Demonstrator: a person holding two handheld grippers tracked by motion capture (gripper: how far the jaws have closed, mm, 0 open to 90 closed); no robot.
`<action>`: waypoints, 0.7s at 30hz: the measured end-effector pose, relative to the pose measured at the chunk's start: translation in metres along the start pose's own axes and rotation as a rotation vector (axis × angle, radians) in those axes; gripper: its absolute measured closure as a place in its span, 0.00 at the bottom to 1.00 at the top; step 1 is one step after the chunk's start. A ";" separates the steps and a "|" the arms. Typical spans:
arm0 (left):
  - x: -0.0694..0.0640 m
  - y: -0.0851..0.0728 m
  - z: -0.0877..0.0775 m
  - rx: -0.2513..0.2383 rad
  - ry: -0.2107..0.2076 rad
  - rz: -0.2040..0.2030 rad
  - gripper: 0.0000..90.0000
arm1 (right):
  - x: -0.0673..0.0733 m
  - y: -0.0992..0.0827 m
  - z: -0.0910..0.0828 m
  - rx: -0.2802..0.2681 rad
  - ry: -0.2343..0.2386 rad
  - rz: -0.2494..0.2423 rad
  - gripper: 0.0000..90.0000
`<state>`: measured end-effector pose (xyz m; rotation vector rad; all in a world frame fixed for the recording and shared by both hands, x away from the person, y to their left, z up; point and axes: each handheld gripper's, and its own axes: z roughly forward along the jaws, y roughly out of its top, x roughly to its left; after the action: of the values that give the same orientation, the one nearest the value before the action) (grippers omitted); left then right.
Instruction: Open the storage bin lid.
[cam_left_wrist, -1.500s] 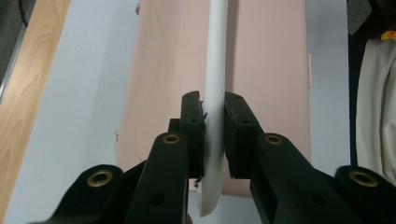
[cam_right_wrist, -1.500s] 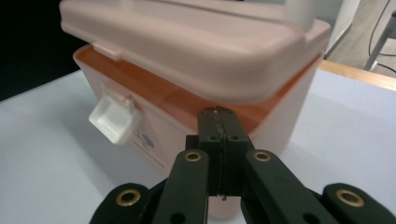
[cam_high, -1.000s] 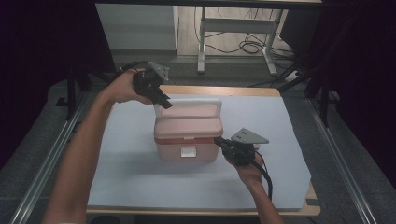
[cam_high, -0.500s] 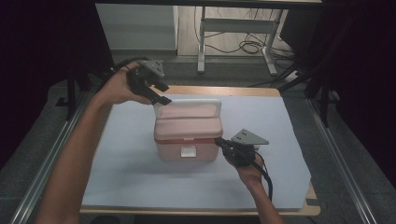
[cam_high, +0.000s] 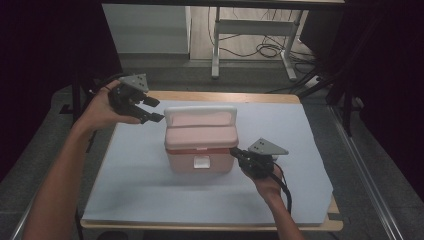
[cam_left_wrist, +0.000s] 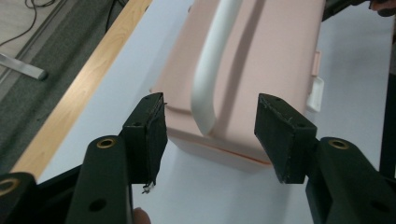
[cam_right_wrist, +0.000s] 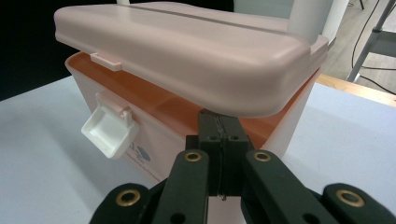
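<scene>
a pink storage box (cam_high: 201, 142) with a white carrying handle (cam_high: 200, 111) is sitting near the middle of a bench (cam_high: 150, 190) covered in a pale sheet. its white front latch (cam_right_wrist: 109, 130) is hanging undone, and the lid (cam_right_wrist: 187, 51) is lifting slightly, so an orange gap is showing under its rim.

the right gripper (cam_high: 239, 156) is resting at the box's right front corner. its fingers (cam_right_wrist: 211, 154) are pressed flat together, holding nothing, and their tip is tucking just under the lid's overhang — probably working as a thin wedge to prop or pry the lid up.

the left gripper (cam_high: 154, 111) is hovering just beside the box's far left corner, clear of it. its fingers (cam_left_wrist: 149, 135) have just been opening and are standing wide with nothing gripped between them. seen along them, the end of the handle is lying ahead in the gap — perhaps lining up to take the handle or lid edge.
</scene>
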<state>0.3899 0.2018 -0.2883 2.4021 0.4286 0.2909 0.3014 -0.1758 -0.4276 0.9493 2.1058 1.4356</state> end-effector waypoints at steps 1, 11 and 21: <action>-0.002 -0.004 0.001 0.001 -0.003 -0.003 0.49 | 0.000 0.000 0.000 0.001 0.001 0.001 1.00; -0.026 -0.047 0.016 0.006 -0.017 -0.058 0.61 | 0.001 0.002 -0.001 0.007 -0.003 -0.001 1.00; -0.042 -0.086 0.044 0.014 -0.006 -0.119 0.67 | 0.001 0.002 -0.002 0.006 -0.006 -0.001 1.00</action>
<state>0.3456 0.2223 -0.3822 2.3790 0.5704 0.2278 0.2999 -0.1753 -0.4249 0.9532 2.1071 1.4245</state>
